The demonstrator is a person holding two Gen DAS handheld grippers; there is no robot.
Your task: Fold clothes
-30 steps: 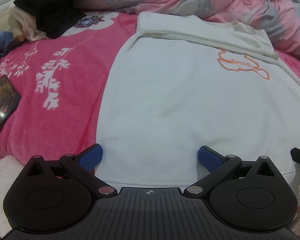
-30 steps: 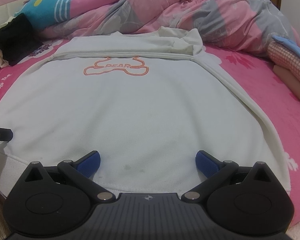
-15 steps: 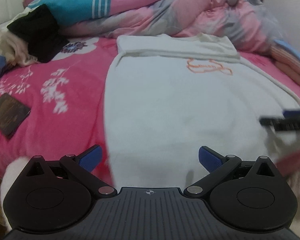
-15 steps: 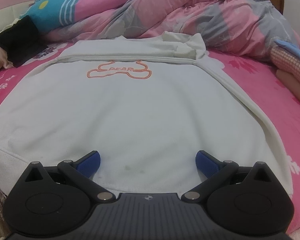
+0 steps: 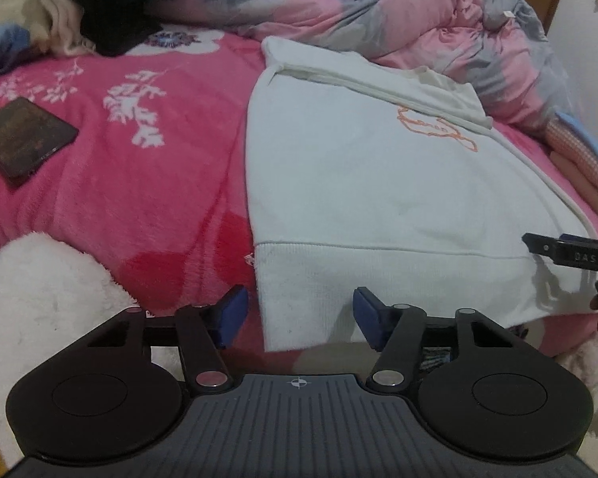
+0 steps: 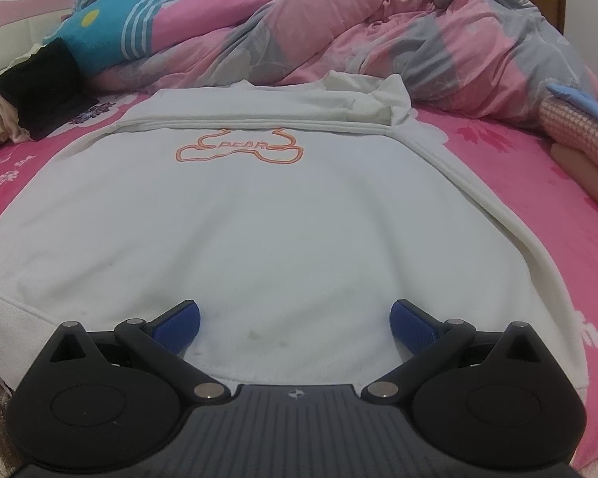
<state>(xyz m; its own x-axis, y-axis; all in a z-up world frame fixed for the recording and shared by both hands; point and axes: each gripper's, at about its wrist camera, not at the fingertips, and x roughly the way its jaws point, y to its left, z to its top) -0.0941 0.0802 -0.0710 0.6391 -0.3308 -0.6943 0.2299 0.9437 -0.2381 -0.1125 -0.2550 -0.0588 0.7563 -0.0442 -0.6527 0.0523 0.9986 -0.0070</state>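
A white sweatshirt point(image 5: 378, 183) point(image 6: 275, 223) with an orange outline logo lies flat on a pink bed, its ribbed hem toward me and its sleeves folded in. My left gripper point(image 5: 299, 316) is open at the hem's left corner, which lies between its blue pads. My right gripper point(image 6: 295, 324) is open over the hem further right, with cloth between the fingers but not pinched. The right gripper's finger point(image 5: 570, 253) shows at the right edge of the left wrist view.
A pink floral blanket point(image 5: 119, 183) covers the bed. A dark flat booklet point(image 5: 20, 139) lies at left. A rumpled pink-grey quilt point(image 6: 398, 36), black clothing point(image 5: 107, 12) and a blue striped pillow point(image 6: 119, 32) line the far side. A white fluffy rug point(image 5: 40, 286) sits below the bed edge.
The left gripper has shifted left and back to the hem's left corner, and its jaws have narrowed. The right gripper has barely moved.
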